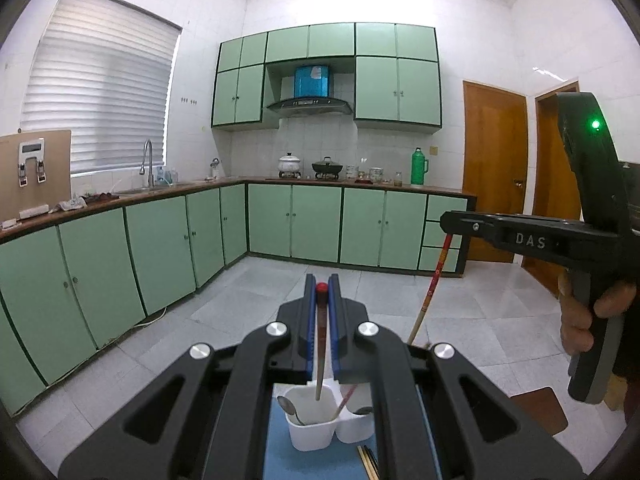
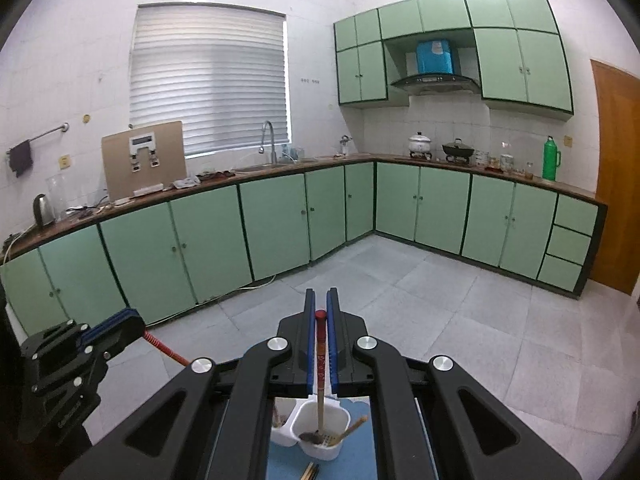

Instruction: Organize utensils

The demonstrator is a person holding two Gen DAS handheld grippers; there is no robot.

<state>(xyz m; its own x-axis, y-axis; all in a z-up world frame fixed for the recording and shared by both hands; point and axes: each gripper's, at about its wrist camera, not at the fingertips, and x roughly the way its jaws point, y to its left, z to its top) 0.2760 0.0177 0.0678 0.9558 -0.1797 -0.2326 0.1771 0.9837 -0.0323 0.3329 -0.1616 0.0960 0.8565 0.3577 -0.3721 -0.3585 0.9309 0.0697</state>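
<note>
Between your left gripper (image 1: pixel 322 292) fingers, right before the lens, stands a red-capped wooden chopstick (image 1: pixel 321 344), pinched by the blue pads (image 1: pixel 309 320); its pale lower end hangs down into the near cup of the white plastic two-cup holder (image 1: pixel 316 432) below the fingers. Your right gripper (image 2: pixel 321 300) is closed in the same way on a second red patterned chopstick (image 2: pixel 321 364), whose tip reaches into the other cup, beside a dark spoon (image 2: pixel 310 437). A metal spoon (image 1: pixel 290 408) leans in the left cup. Some loose chopsticks (image 1: pixel 366 462) lie on the blue mat (image 1: pixel 280 456), just in front of the holder.

I think both sticks are almost placed. The risk is in the release: each stick is tilted, so if you open too high it may tip over the rim, or knock the light holder. Lower first, then open slowly
</note>
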